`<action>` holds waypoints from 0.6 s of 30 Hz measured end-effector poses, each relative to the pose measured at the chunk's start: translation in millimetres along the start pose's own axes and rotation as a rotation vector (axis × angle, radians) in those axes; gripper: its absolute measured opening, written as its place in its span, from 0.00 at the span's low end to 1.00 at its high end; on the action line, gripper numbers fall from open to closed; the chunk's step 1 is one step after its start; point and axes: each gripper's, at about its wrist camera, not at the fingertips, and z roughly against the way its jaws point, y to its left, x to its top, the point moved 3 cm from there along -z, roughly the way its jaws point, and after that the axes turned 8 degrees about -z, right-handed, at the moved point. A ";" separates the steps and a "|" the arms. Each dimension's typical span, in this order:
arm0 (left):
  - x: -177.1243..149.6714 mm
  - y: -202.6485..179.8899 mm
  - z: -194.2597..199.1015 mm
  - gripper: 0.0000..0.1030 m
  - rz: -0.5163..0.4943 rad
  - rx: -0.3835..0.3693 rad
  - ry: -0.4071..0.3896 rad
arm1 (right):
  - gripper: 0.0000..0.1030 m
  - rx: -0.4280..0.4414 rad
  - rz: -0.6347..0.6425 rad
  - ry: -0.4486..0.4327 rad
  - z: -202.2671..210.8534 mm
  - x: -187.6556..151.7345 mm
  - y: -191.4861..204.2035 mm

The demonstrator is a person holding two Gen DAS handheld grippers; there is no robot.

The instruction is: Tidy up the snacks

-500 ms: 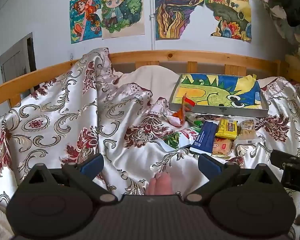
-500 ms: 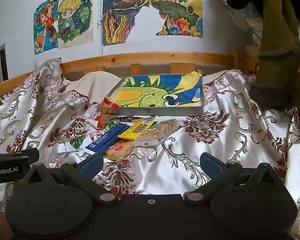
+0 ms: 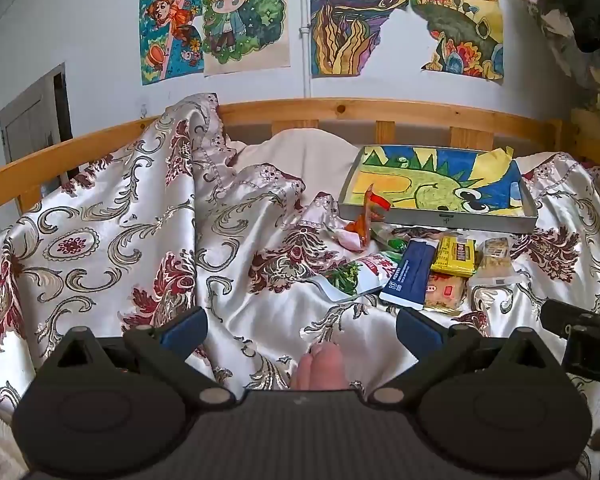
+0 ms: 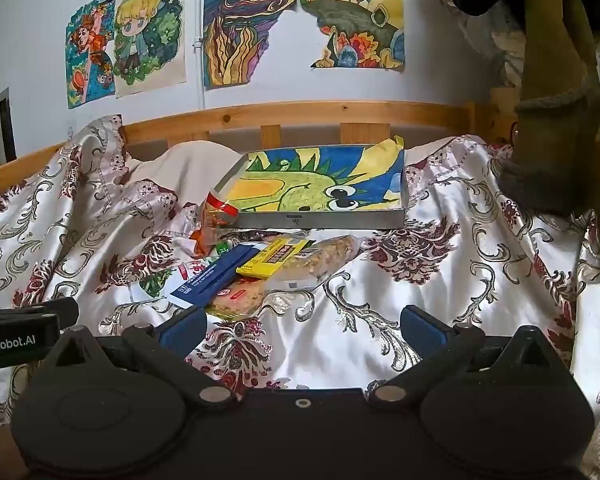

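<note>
So the whole setup is a bed with a shiny floral bedspread (image 3: 100,240), wooden rail (image 3: 340,110) along the far side and a wall of kids' drawings (image 3: 244,16) behind it. Past both grippers, up near the rail, sits a shallow grey tray (image 4: 324,220) lined with a green dinosaur drawing, nothing else in it.

The snack pile lies on the spread just in front of the tray's near edge: a blue packet (image 3: 410,274), a yellow one (image 3: 456,256), a clear pack of crackers (image 3: 496,256), a white pouch with green print (image 3: 356,276) and an orange wrapper (image 3: 364,220) leaning on the tray corner.

The left gripper (image 3: 300,326) tilts down at the spread, jaws spread wide with nothing in them, snacks ahead and to its right. The right gripper (image 4: 302,324) is the same deal, wide apart and empty, snacks ahead and slightly left. Open fabric lies between each gripper and the pile. Dark clothing (image 4: 552,120) hangs to the far right.
</note>
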 end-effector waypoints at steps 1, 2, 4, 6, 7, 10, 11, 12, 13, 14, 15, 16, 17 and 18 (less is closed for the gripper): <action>0.1 0.0 -0.1 0.99 0.001 0.000 0.001 | 0.99 0.001 0.000 0.002 -0.1 -0.1 -0.2; 0.1 0.0 -0.1 0.99 0.000 0.000 0.002 | 0.99 0.001 -0.001 0.002 -0.1 -0.1 -0.3; 0.1 0.0 -0.1 0.99 0.000 0.000 0.001 | 0.99 0.001 -0.001 0.002 0.0 -0.1 -0.6; 0.1 -0.1 -0.1 0.99 0.000 0.001 0.001 | 0.99 0.001 -0.001 0.002 -0.1 -0.1 -0.7; 0.1 0.0 -0.2 0.99 0.001 0.001 0.002 | 0.99 0.001 -0.002 0.003 -0.1 -0.1 -0.8; 0.1 0.0 -0.2 0.99 0.000 0.001 0.002 | 0.99 0.001 -0.003 0.004 -0.2 0.0 -0.9; 0.1 0.0 -0.2 0.99 0.001 0.001 0.003 | 0.99 0.001 -0.003 0.004 -0.1 0.0 -0.9; 0.1 0.0 -0.2 0.99 0.000 0.001 0.003 | 0.99 0.001 -0.002 0.004 0.1 0.0 -0.8; 0.2 0.0 -0.2 0.99 0.001 0.001 0.003 | 0.99 0.001 -0.002 0.004 -0.2 0.1 -1.0; 0.2 -0.1 -0.2 0.99 0.000 0.001 0.003 | 0.99 0.001 -0.003 0.003 -0.1 0.1 -0.9; 0.1 -0.1 -0.3 0.99 0.000 0.001 0.003 | 0.99 0.002 -0.003 0.004 -0.2 0.0 -0.9; 0.1 0.0 -0.3 0.99 0.000 0.001 0.003 | 0.99 0.002 -0.003 0.005 -0.4 0.0 -1.1; 0.2 0.0 -0.3 0.99 0.001 0.001 0.003 | 0.99 0.002 -0.003 0.005 -0.4 0.0 -1.1; 0.2 0.0 -0.3 0.99 0.001 0.000 0.003 | 0.99 0.001 -0.003 0.005 -0.3 0.0 -1.1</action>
